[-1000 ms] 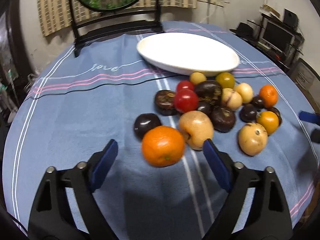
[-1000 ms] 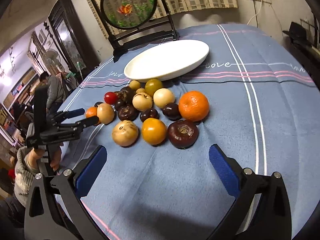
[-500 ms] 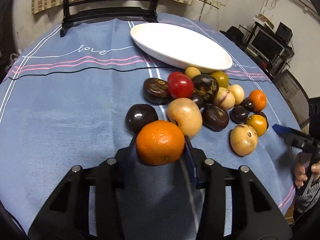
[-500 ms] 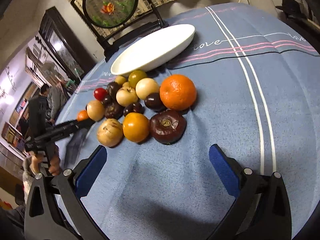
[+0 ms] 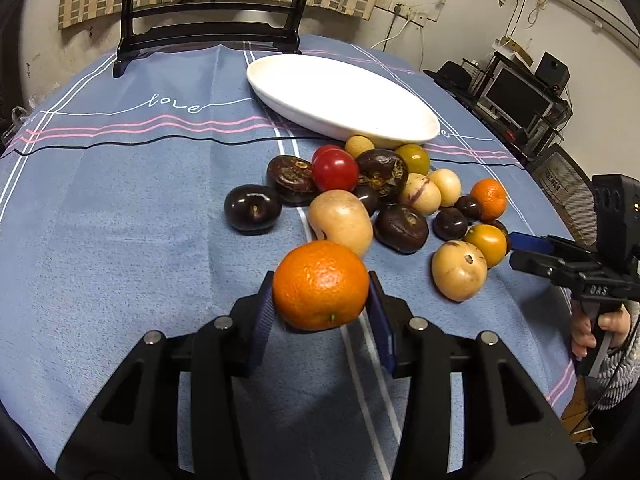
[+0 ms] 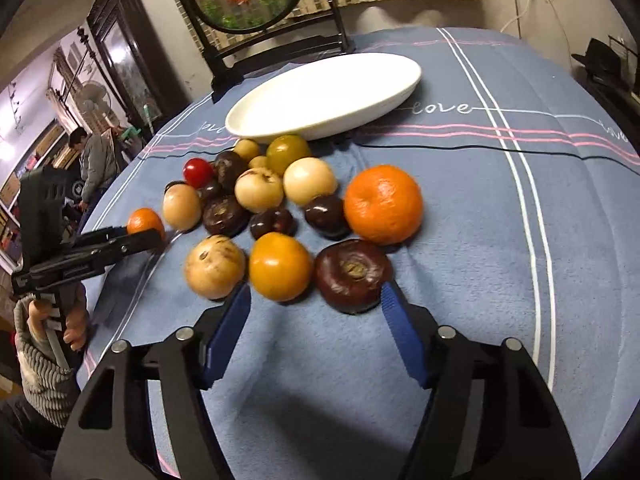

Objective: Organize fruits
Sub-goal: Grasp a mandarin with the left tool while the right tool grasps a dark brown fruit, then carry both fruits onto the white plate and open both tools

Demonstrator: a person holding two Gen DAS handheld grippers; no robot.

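Observation:
My left gripper (image 5: 320, 308) is shut on an orange (image 5: 320, 286), held low over the blue cloth just in front of the fruit pile. The right wrist view shows the same gripper (image 6: 146, 236) with that orange (image 6: 144, 220) at the pile's left. My right gripper (image 6: 316, 298) is closing around two fruits at the pile's near edge, a yellow-orange fruit (image 6: 280, 266) and a dark purple fruit (image 6: 352, 276). Its pads stand beside them without squeezing. A larger orange (image 6: 383, 204) lies behind them. The white oval plate (image 5: 344, 96) (image 6: 320, 100) lies empty beyond the pile.
Several dark, tan, red and green fruits (image 5: 380, 184) lie bunched between the plate and the grippers. A black stand with a round panel (image 5: 208, 36) sits at the table's far edge. A person (image 6: 94, 164) stands far left, and monitors (image 5: 516, 96) are off the table's right.
My left gripper closed on the orange and kept hold of it as the view tilted. My right gripper moved in toward the near fruits, and its jaws narrowed around the yellow-orange and dark purple ones.

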